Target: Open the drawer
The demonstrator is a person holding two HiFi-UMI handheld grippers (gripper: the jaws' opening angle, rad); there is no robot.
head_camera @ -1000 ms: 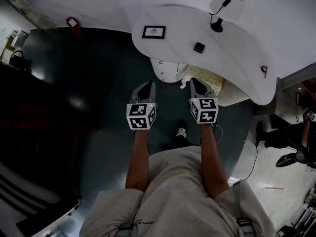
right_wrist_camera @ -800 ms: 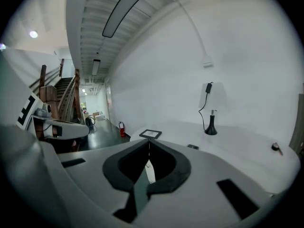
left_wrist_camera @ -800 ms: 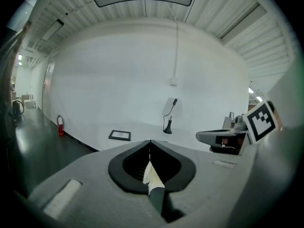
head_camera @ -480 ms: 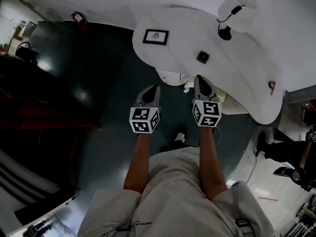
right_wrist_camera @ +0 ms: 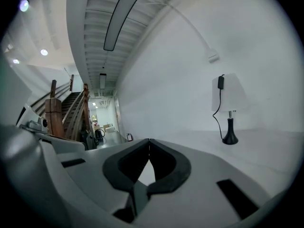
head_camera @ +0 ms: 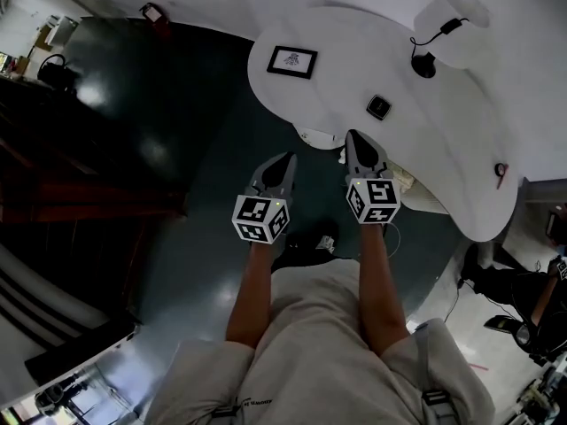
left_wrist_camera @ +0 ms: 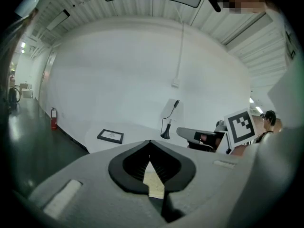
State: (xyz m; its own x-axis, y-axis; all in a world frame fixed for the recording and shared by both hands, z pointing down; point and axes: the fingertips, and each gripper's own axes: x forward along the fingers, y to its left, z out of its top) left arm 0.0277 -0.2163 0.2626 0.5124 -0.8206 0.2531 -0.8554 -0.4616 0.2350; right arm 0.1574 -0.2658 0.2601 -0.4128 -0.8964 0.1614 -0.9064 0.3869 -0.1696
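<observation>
The white drawer unit (head_camera: 316, 137) sits tucked under the near rim of the white curved surface (head_camera: 461, 140). Only a thin strip of its front shows in the head view, so I cannot tell whether it is pulled out at all. The right tongs (head_camera: 353, 137) point at that rim, tips at its edge and just beside the unit. The left tongs (head_camera: 286, 158) hang a little short of the rim, over the dark green floor (head_camera: 177, 131). Both pairs are closed tip to tip with nothing between them, as each gripper view shows.

The person's bare left forearm (head_camera: 251, 290) and right forearm (head_camera: 376, 282) reach forward side by side, with the marker cubes facing up.

On the surface lie a black-framed picture (head_camera: 293, 61), a small black square object (head_camera: 379, 106) and a black-based lamp with a white shade (head_camera: 423, 65). A cream patterned cushion (head_camera: 406, 181) shows under the rim, right of the right tongs. A red fire extinguisher (head_camera: 152, 12) stands by the far wall, and a wooden staircase (right_wrist_camera: 61, 113) rises at the left of the right gripper view.
</observation>
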